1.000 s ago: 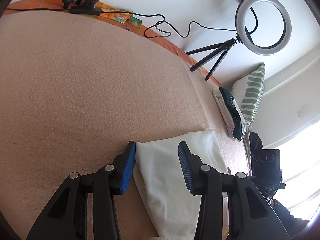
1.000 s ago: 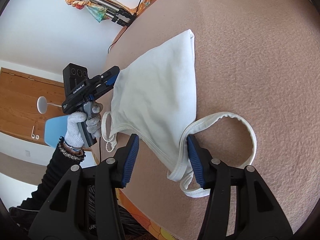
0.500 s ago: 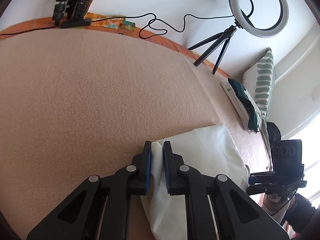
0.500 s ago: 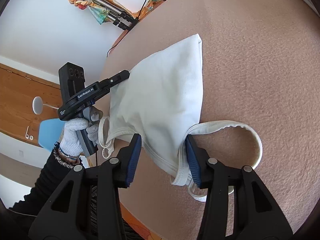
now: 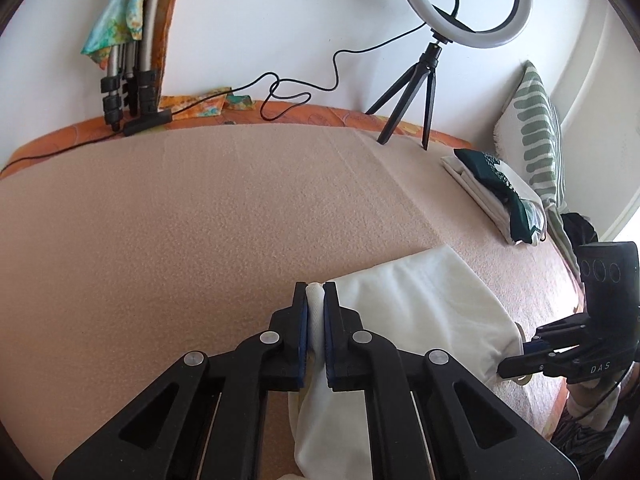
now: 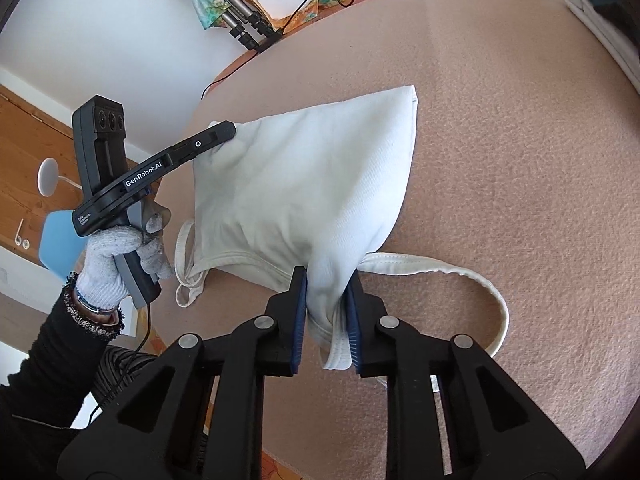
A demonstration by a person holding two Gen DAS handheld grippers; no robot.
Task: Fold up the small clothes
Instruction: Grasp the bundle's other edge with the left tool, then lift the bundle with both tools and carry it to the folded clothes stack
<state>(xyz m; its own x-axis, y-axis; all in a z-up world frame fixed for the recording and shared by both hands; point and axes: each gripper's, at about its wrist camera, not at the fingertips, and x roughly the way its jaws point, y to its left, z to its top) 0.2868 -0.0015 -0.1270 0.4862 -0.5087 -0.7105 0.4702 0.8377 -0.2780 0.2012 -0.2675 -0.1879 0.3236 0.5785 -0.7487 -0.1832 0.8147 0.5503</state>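
White cotton tank top [image 6: 304, 184] is pinched at two spots right now and partly lifted off the bed [image 6: 520, 160], so I'd call this early-to-middle of the fold. The left gripper [image 5: 315, 296] has its jaws clamped tight on a hem corner, with the rest of the fabric spreading out to the right of those jaws and hanging down below them. The right gripper [image 6: 326, 280] has its jaws closed on a bunched bit near the shoulder end, cloth squeezed between the blue pads, with the body of the top stretching away ahead of the jaws toward the other gripper.

What looks done: the top seems already doubled over once lengthwise (I can't be sure, it's just how the edges stack). What's left, I think: one loose strap [image 6: 460, 280] loops out flat on the bed just right of the right jaws, and another small strap dangles left of them, so both need tucking in. After that it needs another fold and a trip to the folded stack [image 5: 496, 196] by the striped pillow [image 5: 536, 132], well beyond the left jaws.
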